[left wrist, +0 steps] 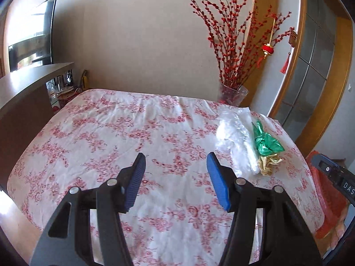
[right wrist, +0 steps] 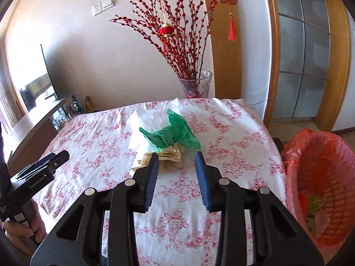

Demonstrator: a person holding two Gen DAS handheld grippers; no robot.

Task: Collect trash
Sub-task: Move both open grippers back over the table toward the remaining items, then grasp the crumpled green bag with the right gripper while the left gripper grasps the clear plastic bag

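A small heap of trash lies on the floral tablecloth: a crumpled green plastic bag, beige crumpled paper in front of it, and white plastic film behind. My right gripper is open, its tips just short of the beige paper, with nothing between them. In the left wrist view the same heap sits to the right: green bag, beige paper, white film. My left gripper is open over bare cloth, well left of the heap.
A basket lined with a red bag stands off the table's right edge and holds some scraps. A glass vase of red branches stands behind the table. A brown shelf and a TV are on the left.
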